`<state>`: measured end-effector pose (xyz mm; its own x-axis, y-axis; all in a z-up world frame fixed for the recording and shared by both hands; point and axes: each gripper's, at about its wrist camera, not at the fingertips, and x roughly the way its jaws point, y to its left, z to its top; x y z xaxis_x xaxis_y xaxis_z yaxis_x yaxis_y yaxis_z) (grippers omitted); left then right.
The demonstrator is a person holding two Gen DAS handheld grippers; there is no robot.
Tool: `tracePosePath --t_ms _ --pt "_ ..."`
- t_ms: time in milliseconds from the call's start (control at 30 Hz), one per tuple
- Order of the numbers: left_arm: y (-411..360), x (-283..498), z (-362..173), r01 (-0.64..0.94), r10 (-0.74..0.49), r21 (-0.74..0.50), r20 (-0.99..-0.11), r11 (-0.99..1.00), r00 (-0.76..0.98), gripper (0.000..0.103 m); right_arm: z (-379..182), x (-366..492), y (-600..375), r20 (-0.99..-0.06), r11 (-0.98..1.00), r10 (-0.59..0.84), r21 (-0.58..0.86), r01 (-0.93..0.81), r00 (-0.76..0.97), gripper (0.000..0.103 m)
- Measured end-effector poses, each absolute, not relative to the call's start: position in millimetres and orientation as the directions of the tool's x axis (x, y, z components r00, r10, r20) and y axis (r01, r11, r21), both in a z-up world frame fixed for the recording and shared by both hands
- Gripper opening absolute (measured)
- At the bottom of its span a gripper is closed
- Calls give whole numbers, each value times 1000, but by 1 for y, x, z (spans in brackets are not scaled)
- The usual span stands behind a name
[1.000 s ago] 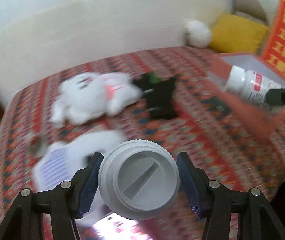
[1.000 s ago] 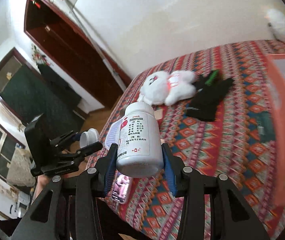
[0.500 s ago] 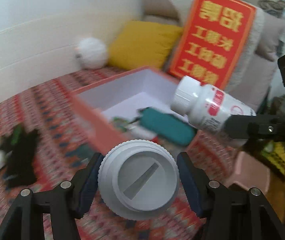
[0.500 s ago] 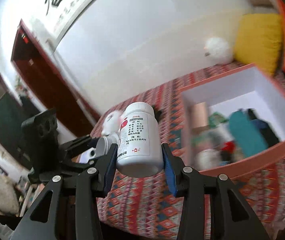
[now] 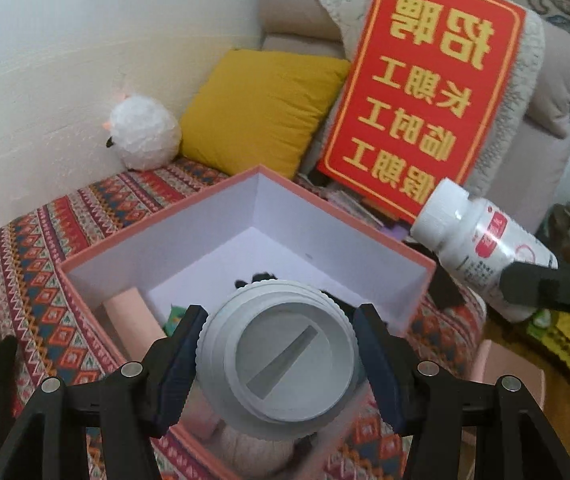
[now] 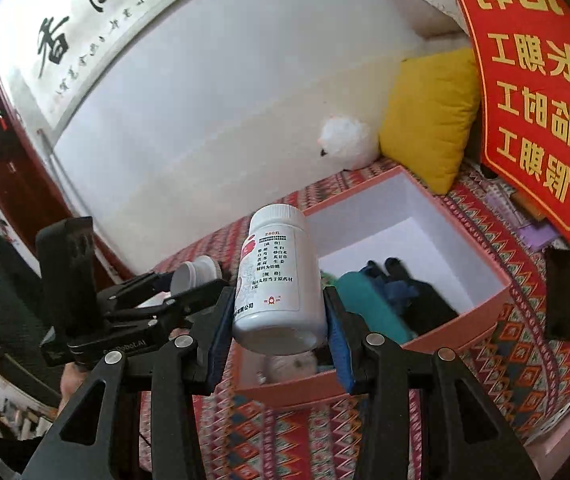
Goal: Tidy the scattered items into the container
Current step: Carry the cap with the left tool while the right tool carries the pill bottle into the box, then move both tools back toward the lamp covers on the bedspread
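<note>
My left gripper [image 5: 279, 354] clamps a small white jar [image 5: 281, 354], my right gripper [image 6: 279, 316] a white pill bottle [image 6: 279, 280], both above the pink box [image 5: 421, 284].

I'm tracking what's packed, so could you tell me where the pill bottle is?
The pill bottle is clamped in the right gripper, held above the near edge of the pink box.

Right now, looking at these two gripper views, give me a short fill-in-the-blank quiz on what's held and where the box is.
1. The left gripper is shut on a white ____.
2. The right gripper is shut on a capped white ____.
3. The pink box has its top ____.
4. The cushion behind the box is ____.

Answers: jar; bottle; open; yellow
</note>
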<state>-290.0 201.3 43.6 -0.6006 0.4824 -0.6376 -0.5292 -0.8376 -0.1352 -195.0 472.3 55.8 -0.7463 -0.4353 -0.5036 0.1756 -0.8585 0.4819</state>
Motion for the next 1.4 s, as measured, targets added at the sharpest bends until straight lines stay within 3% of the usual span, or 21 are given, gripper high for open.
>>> tracePosePath --t_ms 200,267,333,400,633,867,1033,1167,1400 --pt "216 -321 34 -494 433 -98 -647 -864 -628 63 41 -248 466 -524 -871 -411 467 152 -746 46" --pt "216 -327 34 -468 409 -81 -631 -880 -659 71 38 -261 463 -529 -887 -378 441 134 -760 49" --pt "214 -331 34 -441 388 -74 -617 -895 -685 96 39 -270 458 -542 -925 -291 371 86 -789 88" --pt "211 -333 36 -416 368 -65 -604 -907 -707 101 42 -272 451 -544 -954 -207 295 46 -813 99" --pt "182 -325 47 -362 321 -57 -606 -930 -728 101 48 -262 428 -560 -967 -195 246 63 -805 99" --pt "117 -288 65 -285 264 -57 -583 -957 -768 101 57 -233 366 -555 -951 -288 259 166 -781 99" --pt "39 -257 73 -201 181 -28 -574 -979 -799 101 54 -228 280 -575 -913 -406 279 296 -711 99" --pt "-53 -229 70 -71 40 33 -568 -997 -822 101 47 -238 198 -588 -862 -507 318 396 -631 99" --pt "-238 -182 36 207 -201 63 -618 -976 -760 101 10 -282 24 -596 -704 -703 508 496 -389 98"
